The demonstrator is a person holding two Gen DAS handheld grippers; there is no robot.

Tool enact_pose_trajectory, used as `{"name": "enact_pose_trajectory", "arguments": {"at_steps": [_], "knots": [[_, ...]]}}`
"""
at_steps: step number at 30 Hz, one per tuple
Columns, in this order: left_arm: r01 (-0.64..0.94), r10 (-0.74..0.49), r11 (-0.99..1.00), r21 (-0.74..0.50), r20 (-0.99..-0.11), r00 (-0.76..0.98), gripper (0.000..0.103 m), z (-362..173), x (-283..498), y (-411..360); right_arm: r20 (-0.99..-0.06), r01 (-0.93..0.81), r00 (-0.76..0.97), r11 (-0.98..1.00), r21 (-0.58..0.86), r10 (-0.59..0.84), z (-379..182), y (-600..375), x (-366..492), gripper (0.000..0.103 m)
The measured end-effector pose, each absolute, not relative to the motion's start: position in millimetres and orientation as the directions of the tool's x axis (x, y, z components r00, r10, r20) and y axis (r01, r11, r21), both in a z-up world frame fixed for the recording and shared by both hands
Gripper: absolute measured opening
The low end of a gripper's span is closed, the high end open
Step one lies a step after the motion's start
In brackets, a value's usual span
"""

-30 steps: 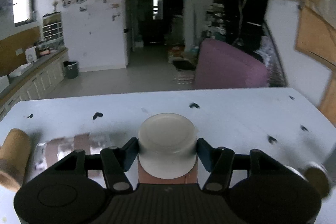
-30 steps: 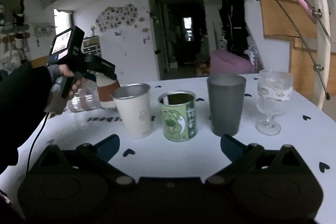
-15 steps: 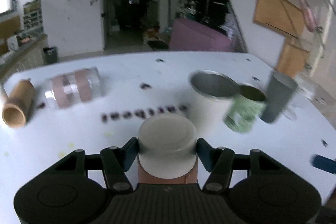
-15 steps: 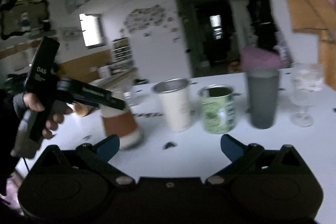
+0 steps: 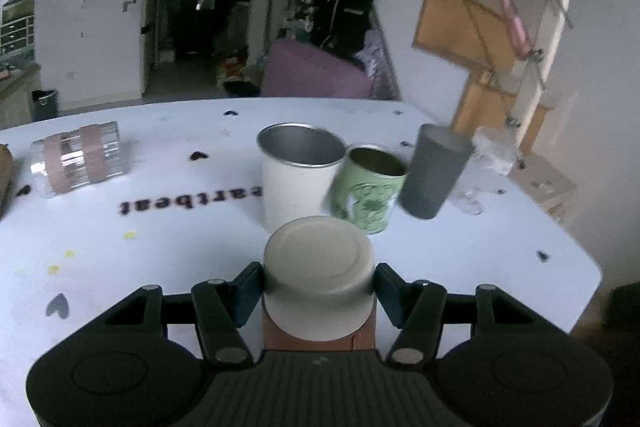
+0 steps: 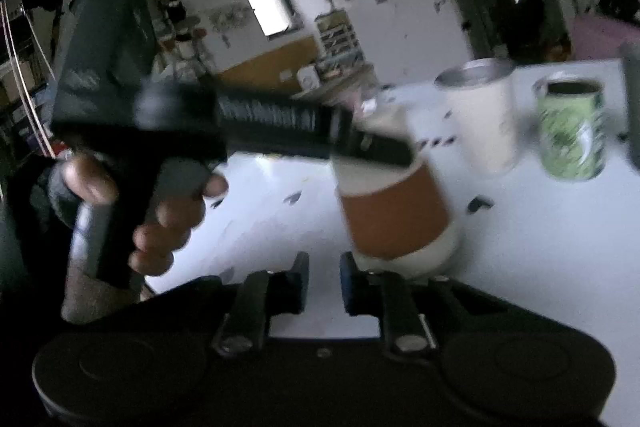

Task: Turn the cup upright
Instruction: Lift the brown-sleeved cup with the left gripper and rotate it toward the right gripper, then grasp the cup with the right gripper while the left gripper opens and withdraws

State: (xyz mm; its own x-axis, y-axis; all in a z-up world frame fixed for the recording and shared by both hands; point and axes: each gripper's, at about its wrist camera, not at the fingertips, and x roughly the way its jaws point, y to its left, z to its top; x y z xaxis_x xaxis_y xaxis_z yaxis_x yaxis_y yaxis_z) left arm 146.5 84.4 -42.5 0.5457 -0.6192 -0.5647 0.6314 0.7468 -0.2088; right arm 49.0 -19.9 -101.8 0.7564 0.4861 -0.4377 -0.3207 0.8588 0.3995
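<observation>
My left gripper (image 5: 319, 289) is shut on a white cup with a brown sleeve (image 5: 319, 277); its flat white end faces the camera. In the right wrist view the same cup (image 6: 394, 213) hangs from the left gripper's fingers (image 6: 376, 147), held above the white table (image 6: 540, 247), its wider white end down. My right gripper (image 6: 324, 285) sits low at the table's near side, its fingers close together with nothing between them, just left of the cup.
Upright on the table stand a white steel-rimmed cup (image 5: 298, 171), a green can (image 5: 368, 189), a dark grey tumbler (image 5: 434, 175) and a stemmed glass (image 5: 486, 163). A ribbed glass jar (image 5: 78, 161) lies on its side at the left.
My left gripper has carried the cup right, toward the row of cups. My right gripper has closed from wide open and swung left toward the held cup.
</observation>
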Motion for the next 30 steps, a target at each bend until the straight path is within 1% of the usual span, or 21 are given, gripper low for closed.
{"name": "enact_pose_trajectory", "arguments": {"at_steps": [3, 4, 11, 16, 20, 22, 23, 26, 27, 28, 29, 30], "knots": [[0.639, -0.64, 0.733, -0.232, -0.553, 0.533, 0.061, -43.4, 139.8, 90.9, -0.467, -0.272, 0.765, 0.879, 0.392, 0.445, -110.0, -17.4, 55.2, 0.012], [0.639, -0.642, 0.732, -0.234, -0.551, 0.534, 0.061, -44.7, 137.5, 93.1, -0.47, -0.258, 0.768, 0.882, 0.395, 0.435, -111.0, -19.3, 56.4, 0.009], [0.633, -0.653, 0.727, -0.265, -0.552, 0.519, 0.061, -59.7, 122.0, 113.5, -0.485, -0.167, 0.792, 0.896, 0.411, 0.37, -112.1, -38.6, 57.2, 0.009], [0.625, -0.642, 0.738, -0.255, -0.553, 0.532, 0.061, -70.5, 110.0, 120.9, -0.522, -0.112, 0.786, 0.906, 0.408, 0.332, -118.4, -43.1, 52.2, 0.01], [0.623, -0.642, 0.739, -0.258, -0.55, 0.534, 0.061, -78.5, 103.4, 124.5, -0.526, -0.057, 0.803, 0.914, 0.402, 0.281, -120.8, -52.2, 44.8, 0.015], [0.616, -0.641, 0.742, -0.263, -0.548, 0.537, 0.061, -82.5, 99.9, 125.5, -0.528, -0.019, 0.811, 0.914, 0.405, 0.251, -119.2, -60.0, 42.8, 0.022], [0.613, -0.641, 0.743, -0.269, -0.551, 0.535, 0.061, -85.6, 98.6, 125.6, -0.529, 0.001, 0.815, 0.912, 0.41, 0.237, -117.1, -63.9, 40.9, 0.023], [0.609, -0.635, 0.743, -0.278, -0.578, 0.512, 0.061, -97.8, 94.0, 121.3, -0.519, 0.038, 0.82, 0.882, 0.47, 0.241, -110.4, -75.8, 35.7, 0.032], [0.61, -0.631, 0.744, -0.273, -0.587, 0.507, 0.061, -102.9, 91.4, 119.7, -0.515, 0.051, 0.823, 0.873, 0.486, 0.238, -107.9, -79.0, 34.0, 0.038], [0.611, -0.627, 0.745, -0.268, -0.594, 0.504, 0.061, -106.0, 89.7, 117.7, -0.513, 0.071, 0.829, 0.867, 0.493, 0.224, -103.8, -81.8, 32.5, 0.046], [0.613, -0.628, 0.746, -0.261, -0.584, 0.514, 0.061, -108.0, 87.0, 117.1, -0.512, 0.088, 0.834, 0.867, 0.49, 0.205, -100.4, -83.0, 31.4, 0.05], [0.615, -0.625, 0.747, -0.251, -0.579, 0.523, 0.061, -108.9, 84.3, 116.4, -0.51, 0.098, 0.838, 0.866, 0.49, 0.194, -97.8, -83.1, 31.2, 0.057]]}}
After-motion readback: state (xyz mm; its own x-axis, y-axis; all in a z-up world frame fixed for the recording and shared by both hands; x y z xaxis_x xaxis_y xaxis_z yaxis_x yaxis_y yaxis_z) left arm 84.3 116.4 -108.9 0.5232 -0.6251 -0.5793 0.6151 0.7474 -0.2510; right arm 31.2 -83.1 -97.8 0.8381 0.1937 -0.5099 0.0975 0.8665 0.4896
